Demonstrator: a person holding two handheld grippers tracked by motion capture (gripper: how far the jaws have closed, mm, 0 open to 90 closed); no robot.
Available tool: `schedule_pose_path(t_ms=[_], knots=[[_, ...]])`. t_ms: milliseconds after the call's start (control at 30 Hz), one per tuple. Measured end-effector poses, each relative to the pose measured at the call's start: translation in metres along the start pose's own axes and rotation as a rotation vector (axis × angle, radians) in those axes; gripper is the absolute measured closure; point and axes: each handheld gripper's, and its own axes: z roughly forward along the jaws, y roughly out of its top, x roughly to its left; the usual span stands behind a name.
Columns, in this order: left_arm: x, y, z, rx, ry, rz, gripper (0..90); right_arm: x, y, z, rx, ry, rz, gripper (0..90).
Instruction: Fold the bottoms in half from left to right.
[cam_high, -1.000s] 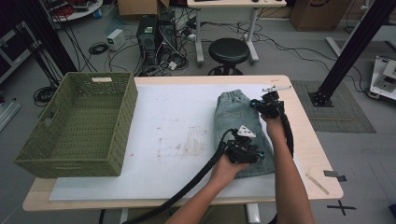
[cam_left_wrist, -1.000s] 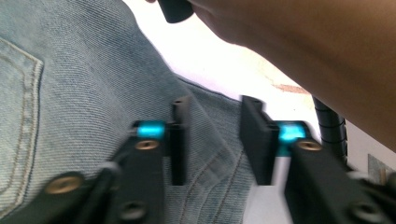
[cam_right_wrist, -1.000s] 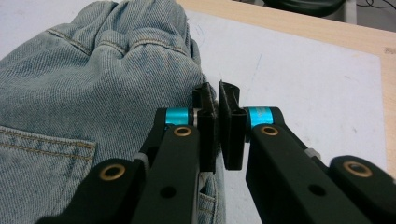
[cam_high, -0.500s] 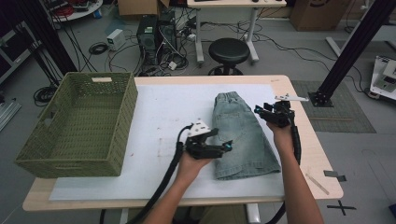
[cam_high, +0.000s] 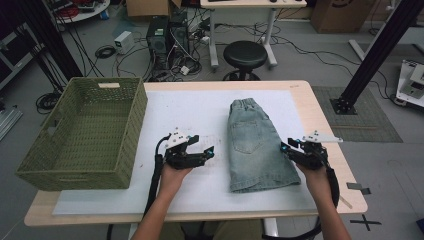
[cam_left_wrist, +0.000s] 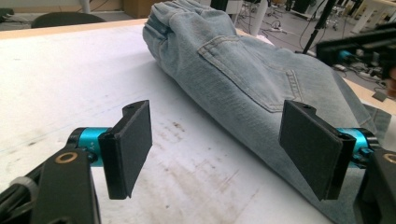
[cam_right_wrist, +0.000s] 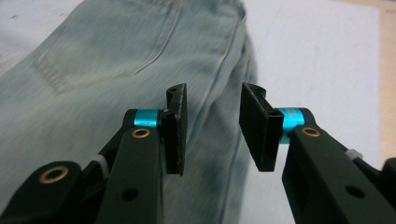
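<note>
Folded denim shorts (cam_high: 254, 145) lie flat on the white mat (cam_high: 200, 107) btwn the two tongs — L gripper (cam_high: 202, 154) just off their left edge, jaws spread wide w/ nothing in them, the pocket side rising ahead of its pads in the left gripper view (cam_left_wrist: 261, 79). R gripper (cam_high: 287, 148) sits at the shorts' right edge, jaws partly open, empty, over the side seam (cam_right_wrist: 140, 60) — whether pads touch the cloth, can't tell. Green woven basket (cam_high: 82, 132) well off to the L gripper's far side.
</note>
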Motion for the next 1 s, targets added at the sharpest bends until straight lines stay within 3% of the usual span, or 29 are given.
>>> schedule_pose_path(t_ms=[167,333,400,467,600,767,833,933,1000], knots=[[0.003,-0.001,-0.005,0.003,0.009,-0.005,25.8,0.012,-0.012,-0.008,0.02,0.05,0.007,62.1],[0.008,-0.003,-0.01,-0.001,0.017,-0.009,25.9,0.019,-0.026,-0.022,0.053,0.013,0.055,63.5],[0.01,-0.003,-0.011,0.0,0.016,-0.016,25.8,0.018,-0.031,-0.025,0.073,0.027,0.066,64.3],[0.01,-0.004,-0.011,0.0,0.014,-0.021,25.8,0.02,-0.036,-0.023,0.104,0.024,0.049,65.8],[0.01,-0.005,-0.011,0.003,0.016,-0.018,26.0,0.025,-0.041,-0.013,0.121,0.086,0.062,65.7],[0.012,-0.006,-0.013,0.006,0.021,-0.021,26.0,0.038,-0.036,0.001,0.155,0.076,0.007,63.7],[0.012,-0.006,-0.013,0.008,0.022,-0.02,26.3,0.041,-0.036,0.005,0.175,0.074,-0.01,68.2],[0.012,-0.007,-0.012,0.01,0.022,-0.022,26.3,0.045,-0.037,0.006,0.178,0.054,-0.04,82.4],[0.012,-0.007,-0.012,0.012,0.021,-0.023,26.3,0.046,-0.038,0.005,0.177,0.047,-0.038,88.2]])
